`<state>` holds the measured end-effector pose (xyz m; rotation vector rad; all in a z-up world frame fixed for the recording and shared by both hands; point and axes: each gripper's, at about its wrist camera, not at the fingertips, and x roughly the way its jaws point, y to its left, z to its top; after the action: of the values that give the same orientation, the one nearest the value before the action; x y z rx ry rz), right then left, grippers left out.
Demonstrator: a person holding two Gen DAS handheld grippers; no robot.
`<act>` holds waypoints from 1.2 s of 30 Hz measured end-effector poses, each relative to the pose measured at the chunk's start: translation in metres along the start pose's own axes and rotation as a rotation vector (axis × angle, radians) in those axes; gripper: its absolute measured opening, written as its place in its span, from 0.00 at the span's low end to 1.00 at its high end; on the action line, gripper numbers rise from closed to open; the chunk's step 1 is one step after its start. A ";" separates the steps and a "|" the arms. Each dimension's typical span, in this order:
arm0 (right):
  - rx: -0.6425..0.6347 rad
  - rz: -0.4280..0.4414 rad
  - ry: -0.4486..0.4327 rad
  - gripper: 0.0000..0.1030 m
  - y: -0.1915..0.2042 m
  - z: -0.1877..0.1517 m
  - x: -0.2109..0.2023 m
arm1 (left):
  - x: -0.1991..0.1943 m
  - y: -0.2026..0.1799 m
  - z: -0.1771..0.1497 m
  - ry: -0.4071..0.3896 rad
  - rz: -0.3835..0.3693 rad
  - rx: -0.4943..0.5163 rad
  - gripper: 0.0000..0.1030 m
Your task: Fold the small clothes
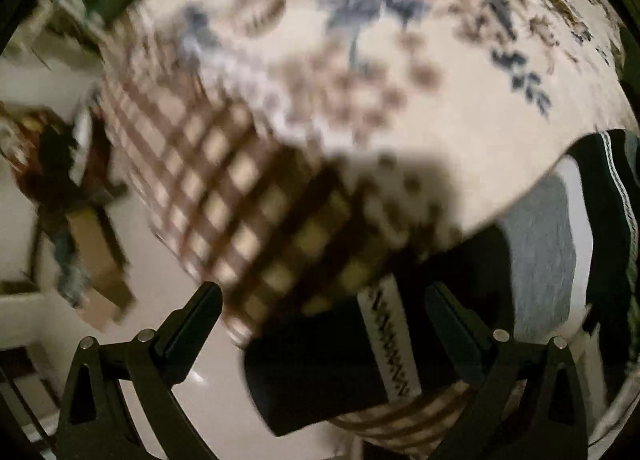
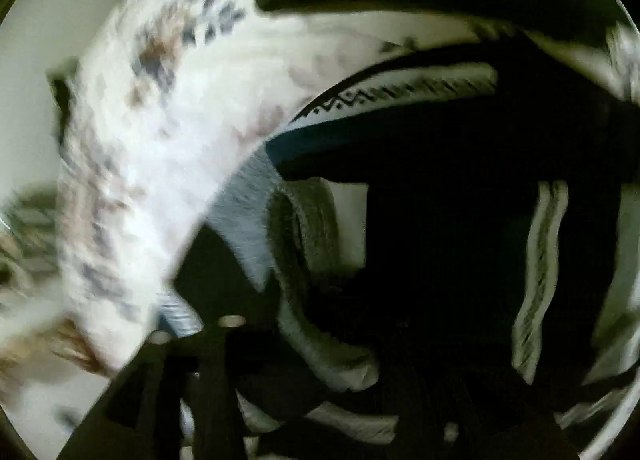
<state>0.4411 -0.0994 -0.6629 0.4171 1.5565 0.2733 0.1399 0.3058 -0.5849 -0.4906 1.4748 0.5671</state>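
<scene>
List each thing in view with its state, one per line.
Left gripper: open, over the dark garment.
Dark garment: hanging over the table edge, patterned white band showing.
Patterned tablecloth: spread over the table.
Grey garment: lying flat beside the dark one.
Right gripper: too dark to tell.

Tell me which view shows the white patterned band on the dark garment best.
The left wrist view. There the band lies in the light between the open left hand-held gripper fingers, zigzag print readable. The right wrist view shows similar bands too, but curved, dim and blurred amid dark cloth.
</scene>
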 end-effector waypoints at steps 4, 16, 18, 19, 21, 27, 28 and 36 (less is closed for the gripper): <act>0.131 0.041 -0.039 0.67 -0.058 -0.033 -0.049 | 0.034 0.004 -0.012 0.079 -0.136 -0.078 0.95; 0.217 -0.116 -0.019 0.67 -0.158 -0.096 -0.061 | -0.067 0.008 0.027 -0.238 -0.207 -0.140 0.06; 0.210 -0.097 -0.028 0.67 -0.153 -0.099 -0.058 | -0.086 0.011 0.049 -0.306 -0.226 -0.152 0.06; 0.208 -0.089 -0.033 0.67 -0.146 -0.097 -0.057 | -0.089 0.016 0.060 -0.331 -0.228 -0.153 0.06; 0.201 -0.080 -0.042 0.67 -0.138 -0.095 -0.057 | -0.085 0.027 0.084 -0.354 -0.228 -0.161 0.06; 0.256 -0.053 -0.050 0.67 -0.133 -0.094 -0.054 | -0.036 0.035 0.119 -0.193 -0.233 -0.235 0.10; 0.269 -0.037 -0.050 0.67 -0.134 -0.096 -0.054 | -0.036 0.038 0.115 -0.184 -0.245 -0.259 0.10; 0.578 0.027 -0.211 0.67 -0.241 -0.140 -0.113 | -0.088 -0.011 0.086 -0.253 -0.244 -0.221 0.47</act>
<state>0.2794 -0.3529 -0.6586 0.8878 1.4042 -0.2066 0.2129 0.3467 -0.4941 -0.7332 1.0987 0.5771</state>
